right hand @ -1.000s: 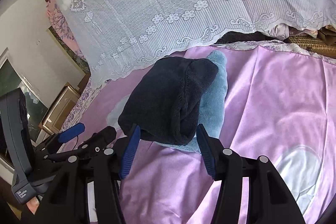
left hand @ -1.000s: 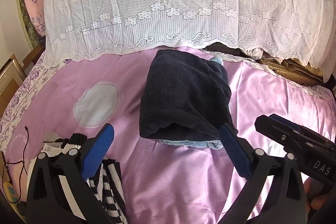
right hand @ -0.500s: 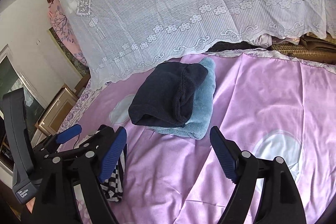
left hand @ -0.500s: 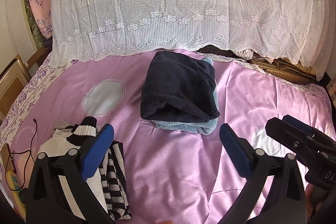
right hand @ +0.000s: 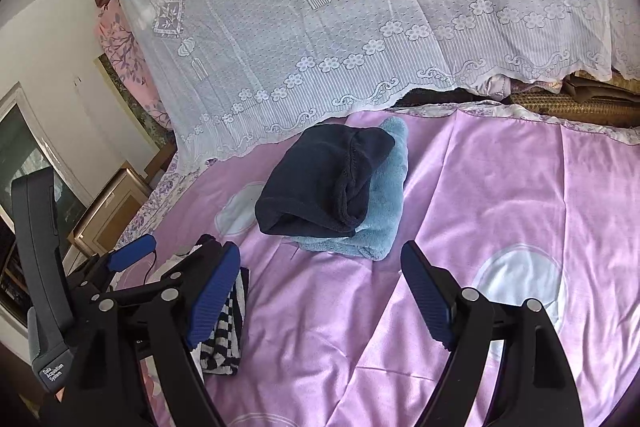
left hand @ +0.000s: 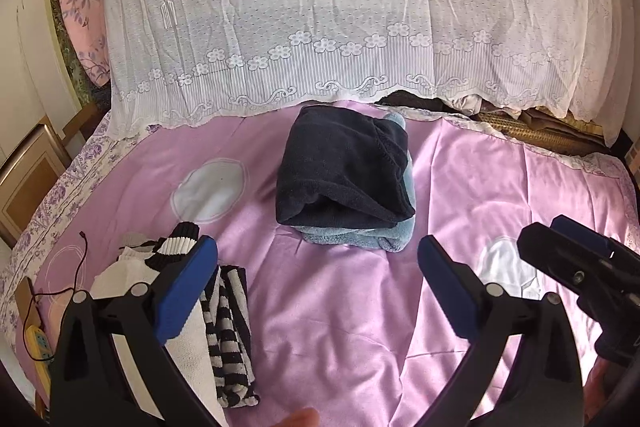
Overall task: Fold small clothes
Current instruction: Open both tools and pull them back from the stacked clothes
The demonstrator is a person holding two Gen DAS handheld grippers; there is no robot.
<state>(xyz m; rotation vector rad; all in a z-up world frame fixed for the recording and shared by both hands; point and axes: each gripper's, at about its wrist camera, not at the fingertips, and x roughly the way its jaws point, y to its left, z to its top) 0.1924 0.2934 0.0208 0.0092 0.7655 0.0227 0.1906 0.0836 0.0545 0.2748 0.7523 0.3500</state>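
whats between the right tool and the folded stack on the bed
Only bare pink sheet lies between the right tool and the folded stack, seen in the right wrist view.

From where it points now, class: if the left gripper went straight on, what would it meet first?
Probably the pink sheet: the left gripper, jaws open and empty, tilts down at bare bedding. The folded dark cloth on the blue one lies further along; depth is hard to judge.

Light-blue garment: mostly covered by navy garment, shape unclear | Striped clothes at 8 o'clock: partly behind left gripper finger | Items under lace cover at 1 o'clock: unidentifiable | Fingertip: cut by bottom edge
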